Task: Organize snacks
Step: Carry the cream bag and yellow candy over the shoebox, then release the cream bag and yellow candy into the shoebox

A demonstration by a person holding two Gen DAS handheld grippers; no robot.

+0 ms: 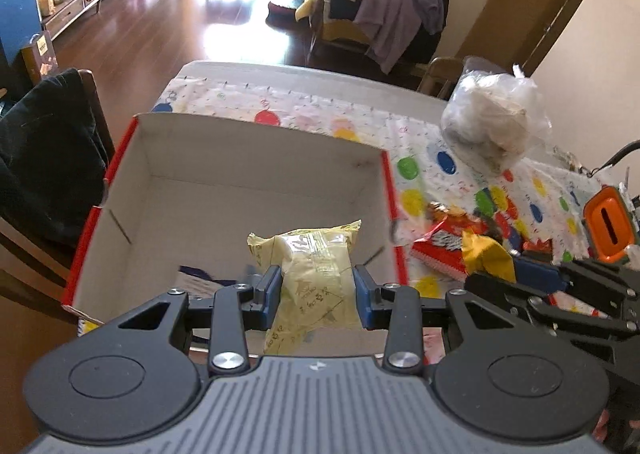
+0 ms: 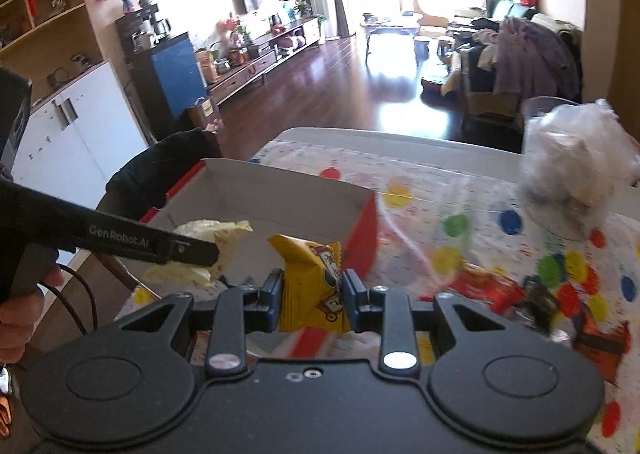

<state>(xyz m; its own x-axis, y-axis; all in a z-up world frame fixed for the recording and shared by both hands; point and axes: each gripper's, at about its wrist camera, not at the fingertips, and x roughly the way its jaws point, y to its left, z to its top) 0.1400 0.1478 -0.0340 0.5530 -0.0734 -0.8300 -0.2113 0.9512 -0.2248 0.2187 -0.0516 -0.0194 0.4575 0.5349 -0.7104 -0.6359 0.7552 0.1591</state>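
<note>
Your jaws each clamp one snack: the left gripper (image 1: 316,294) pinches a pale yellow crinkled plastic packet (image 1: 312,274) above the open red-sided cardboard box (image 1: 256,170), and the right gripper (image 2: 312,290) pinches a deep yellow printed foil packet (image 2: 316,278) beside the box's near corner. Both grippers tilt down over the spotted table (image 1: 440,158), the box to their left. Several red wrappers (image 1: 444,250) lie right of the box; their number is unclear.

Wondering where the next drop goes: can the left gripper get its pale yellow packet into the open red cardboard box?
Probably yes: the left gripper holds the pale yellow packet over the red cardboard box, which is open-topped.
</note>
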